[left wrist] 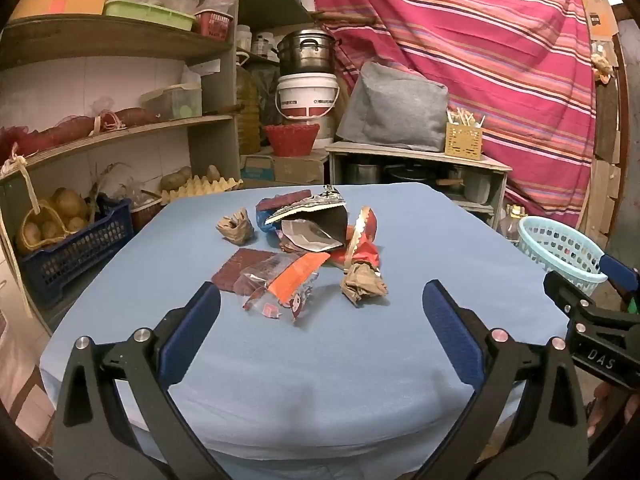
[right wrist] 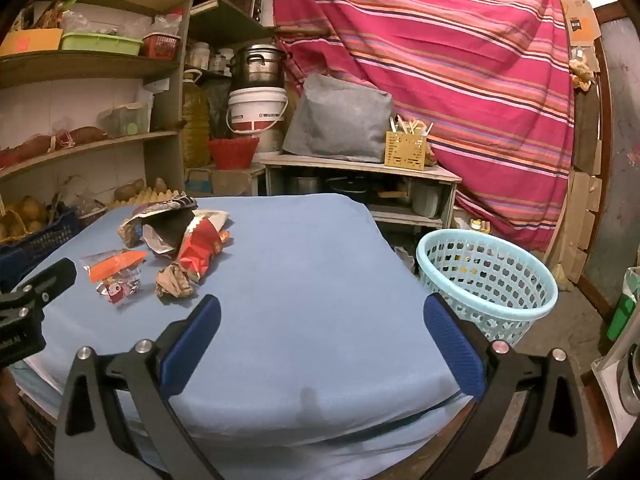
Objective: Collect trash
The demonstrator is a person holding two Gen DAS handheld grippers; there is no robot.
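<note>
A pile of trash lies on the blue-covered table (left wrist: 320,360): a crumpled brown paper ball (left wrist: 362,282), an orange and clear wrapper (left wrist: 286,280), a red snack bag (left wrist: 360,240), a dark flat packet (left wrist: 240,266) and a second paper ball (left wrist: 236,226). My left gripper (left wrist: 320,300) is open and empty, just short of the pile. My right gripper (right wrist: 320,312) is open and empty over bare cloth, right of the pile; the paper ball (right wrist: 174,282) and red bag (right wrist: 202,250) lie to its left. A light blue basket (right wrist: 486,280) stands on the floor right of the table.
Shelves with potatoes and crates (left wrist: 60,220) stand at the left. A low cabinet (left wrist: 416,160) with a grey cover, buckets and a pot lies behind the table. A striped cloth (left wrist: 480,40) hangs at the back. The basket also shows at the right in the left wrist view (left wrist: 560,248).
</note>
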